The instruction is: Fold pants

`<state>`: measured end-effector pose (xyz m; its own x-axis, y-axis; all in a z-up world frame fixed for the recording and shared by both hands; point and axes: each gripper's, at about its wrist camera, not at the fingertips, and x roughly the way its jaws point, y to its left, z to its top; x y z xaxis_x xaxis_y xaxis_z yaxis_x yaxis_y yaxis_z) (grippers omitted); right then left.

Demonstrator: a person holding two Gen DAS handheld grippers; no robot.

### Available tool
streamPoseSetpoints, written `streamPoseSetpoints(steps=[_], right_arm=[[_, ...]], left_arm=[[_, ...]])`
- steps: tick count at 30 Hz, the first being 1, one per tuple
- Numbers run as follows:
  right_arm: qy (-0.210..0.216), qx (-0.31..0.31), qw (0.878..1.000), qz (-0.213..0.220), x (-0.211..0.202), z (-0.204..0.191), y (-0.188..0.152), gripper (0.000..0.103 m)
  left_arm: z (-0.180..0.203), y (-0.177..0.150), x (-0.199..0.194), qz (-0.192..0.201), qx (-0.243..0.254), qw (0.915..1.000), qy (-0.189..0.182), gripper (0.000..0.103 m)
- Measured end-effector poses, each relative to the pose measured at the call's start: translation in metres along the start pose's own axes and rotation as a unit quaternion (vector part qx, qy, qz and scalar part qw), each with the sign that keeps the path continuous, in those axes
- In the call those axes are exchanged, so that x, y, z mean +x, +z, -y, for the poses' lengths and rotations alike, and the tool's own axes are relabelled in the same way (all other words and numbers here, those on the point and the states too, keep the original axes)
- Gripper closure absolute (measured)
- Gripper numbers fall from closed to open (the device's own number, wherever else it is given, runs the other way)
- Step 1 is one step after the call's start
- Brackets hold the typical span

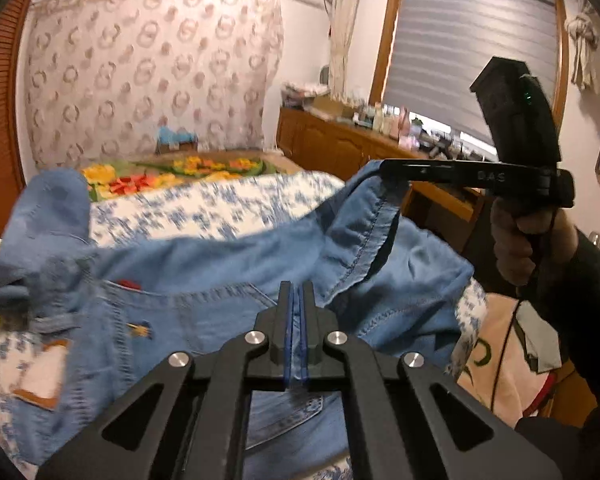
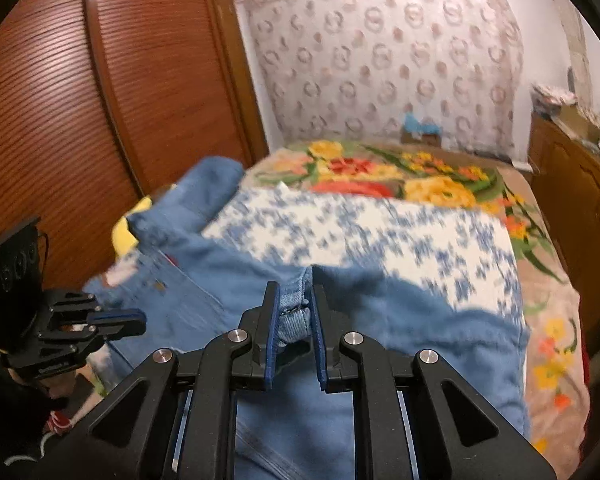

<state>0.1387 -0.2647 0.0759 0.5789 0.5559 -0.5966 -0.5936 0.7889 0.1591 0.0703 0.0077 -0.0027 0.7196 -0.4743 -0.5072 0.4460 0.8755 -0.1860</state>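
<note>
pants [image 2: 236,280] - blue, lifted off the bed [image 2: 548,320] | left gripper [image 1: 297,288] - jaws shut tight, pinch not clear | right gripper [image 2: 294,296] - jaws pinching the hem

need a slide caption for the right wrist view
Right gripper clamps the jeans hem above a floral bed.

Dim warm indoor light, motion blur on the bedding, fisheye-bent, dark-cornered edges.
</note>
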Motion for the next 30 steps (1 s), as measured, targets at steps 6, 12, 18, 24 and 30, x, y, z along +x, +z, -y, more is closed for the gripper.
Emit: streamPoseSetpoints(steps=[6, 12, 18, 24, 30], right_arm=[[0.017, -0.036, 0.999, 0.022, 0.003, -0.037, 0.036, 0.091], [0.000, -0.082, 0.997, 0.007, 0.022, -0.063, 0.045, 0.091], [-0.013, -0.066, 0.998, -0.008, 0.035, -0.045, 0.038, 0.091], [-0.023, -0.054, 0.998, -0.004, 0.030, -0.032, 0.036, 0.091], [-0.017, -0.046, 0.999, 0.003, 0.027, -0.028, 0.039, 0.091]], left_arm=[[-0.019, 0.003, -0.026, 0.027, -0.011, 0.9992, 0.026, 0.103], [-0.034, -0.011, -0.003, -0.009, -0.041, 0.9991, 0.001, 0.073], [-0.025, -0.030, 0.046, -0.067, -0.055, 0.9959, -0.028, 0.067], [-0.006, -0.039, 0.079, -0.093, -0.066, 0.9914, -0.064, 0.067], [0.000, -0.031, 0.056, -0.060, -0.053, 0.9954, -0.053, 0.099]])
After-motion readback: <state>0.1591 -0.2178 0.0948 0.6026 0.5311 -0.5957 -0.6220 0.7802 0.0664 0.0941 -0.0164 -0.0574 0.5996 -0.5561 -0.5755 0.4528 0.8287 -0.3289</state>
